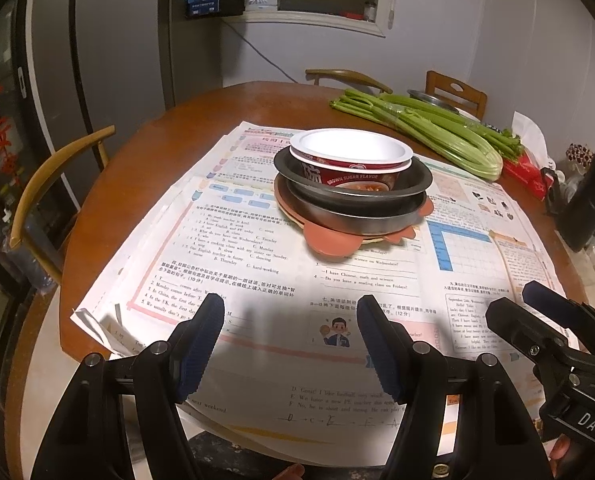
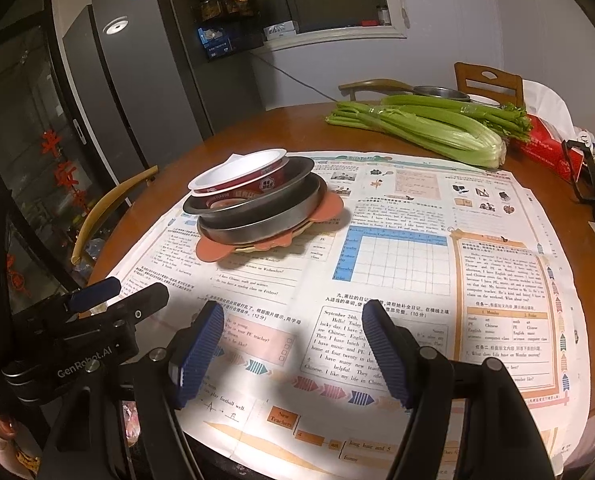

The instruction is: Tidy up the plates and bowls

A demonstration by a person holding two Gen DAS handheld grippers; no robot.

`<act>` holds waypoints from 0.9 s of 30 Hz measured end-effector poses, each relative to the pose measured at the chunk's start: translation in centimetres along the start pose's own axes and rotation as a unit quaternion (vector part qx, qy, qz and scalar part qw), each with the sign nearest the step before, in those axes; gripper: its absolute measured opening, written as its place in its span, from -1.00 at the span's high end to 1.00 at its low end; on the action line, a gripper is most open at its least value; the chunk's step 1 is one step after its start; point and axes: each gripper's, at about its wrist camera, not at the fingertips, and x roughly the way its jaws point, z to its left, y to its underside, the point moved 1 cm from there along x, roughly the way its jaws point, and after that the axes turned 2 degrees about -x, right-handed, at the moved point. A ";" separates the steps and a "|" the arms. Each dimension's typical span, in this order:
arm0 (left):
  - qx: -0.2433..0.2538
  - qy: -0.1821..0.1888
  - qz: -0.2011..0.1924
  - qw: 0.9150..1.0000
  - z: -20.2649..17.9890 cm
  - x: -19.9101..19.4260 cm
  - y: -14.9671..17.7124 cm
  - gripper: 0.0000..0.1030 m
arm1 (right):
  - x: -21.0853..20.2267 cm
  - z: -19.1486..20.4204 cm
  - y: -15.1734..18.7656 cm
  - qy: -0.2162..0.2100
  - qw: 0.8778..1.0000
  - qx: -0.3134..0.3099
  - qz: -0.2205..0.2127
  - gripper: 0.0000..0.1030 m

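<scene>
Although both grippers hang back empty, the stacking looks largely done. Item: one nested pile near the middle of the round wooden table (image 1: pixel 145 184), standing on spread worksheet pages (image 1: pixel 233 240). From top down: white paper bowl (image 1: pixel 351 154) with red printed sides, tilted in the dark metal pan (image 1: pixel 413 184); a second metal pan (image 1: pixel 337 216) beneath; a terracotta flower-edged plate (image 1: pixel 325 242); a pale plate rim just showing at the bottom.

Left gripper (image 1: pixel 289 346): jaws wide apart, nothing between, well short of the pile. Right gripper (image 2: pixel 293 350): same, empty.

Outstanding, by judgement: a metal dish (image 2: pixel 441 93) sits apart behind the celery (image 2: pixel 417 128), possibly still to join; the paper bowl could be levelled.
</scene>
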 end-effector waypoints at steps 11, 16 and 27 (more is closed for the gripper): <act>-0.005 0.002 0.011 1.000 0.1 0.5 0.1 -0.37 | 0.0 0.1 0.0 0.000 1.000 -0.001 0.001 -0.39; 0.000 0.005 0.011 1.000 0.0 0.5 0.2 -0.37 | 0.0 0.0 0.1 0.002 1.000 0.000 0.003 -0.39; 0.006 0.008 0.012 1.000 -0.5 0.4 0.3 -0.37 | 0.1 0.0 0.2 0.000 1.000 0.001 0.003 -0.39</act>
